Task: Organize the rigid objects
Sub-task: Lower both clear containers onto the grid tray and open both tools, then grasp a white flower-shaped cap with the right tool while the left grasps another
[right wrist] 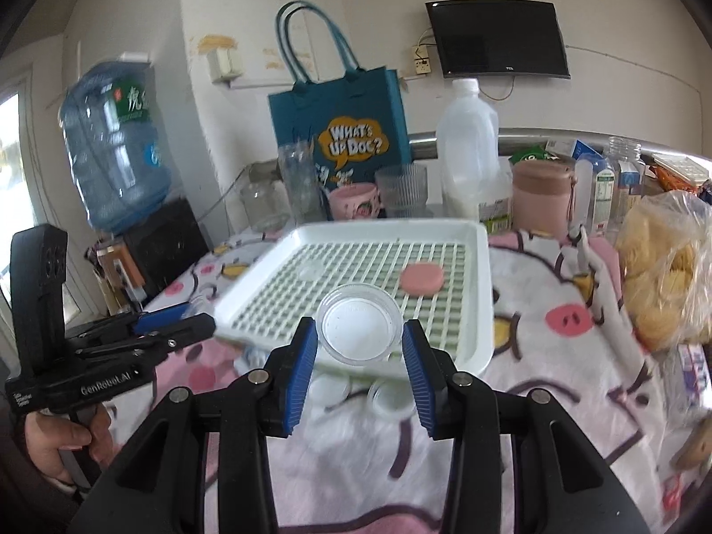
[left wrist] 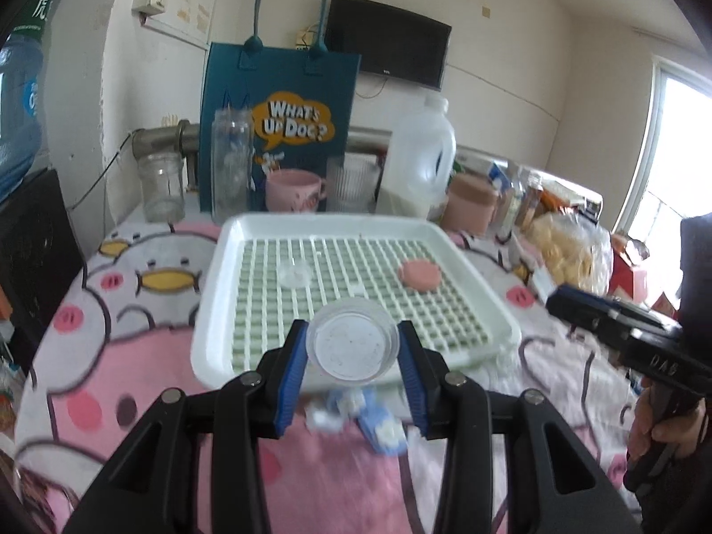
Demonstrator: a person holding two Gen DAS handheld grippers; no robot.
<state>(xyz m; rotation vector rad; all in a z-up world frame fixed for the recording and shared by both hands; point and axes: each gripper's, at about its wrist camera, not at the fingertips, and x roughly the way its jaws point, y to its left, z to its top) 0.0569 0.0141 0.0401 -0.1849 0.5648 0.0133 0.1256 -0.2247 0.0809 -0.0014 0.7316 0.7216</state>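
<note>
In the left wrist view my left gripper (left wrist: 353, 329) is shut on a clear round lid (left wrist: 351, 349), held above the near edge of a white tray (left wrist: 213, 293) with a green grid. My right gripper (right wrist: 359, 325) is likewise shut on a clear lid with a white inside (right wrist: 356, 336) over the tray's (right wrist: 483, 293) near edge. On the grid lie a pink round lid (left wrist: 418, 273) (right wrist: 420, 279) and a small clear lid (left wrist: 296, 273) (right wrist: 311, 271). Each gripper shows in the other's view, the right (left wrist: 556, 302) at the right and the left (right wrist: 196, 318) at the left.
Two white lids (right wrist: 329, 389) (right wrist: 391, 400) lie on the cartoon cloth under the right gripper. Behind the tray stand a teal tote bag (left wrist: 285, 124), glass jars (left wrist: 162, 187), a pink mug (left wrist: 293, 189), a milk jug (left wrist: 420, 164) and a pink cup (right wrist: 540, 196). A snack bag (right wrist: 663, 280) sits at the right.
</note>
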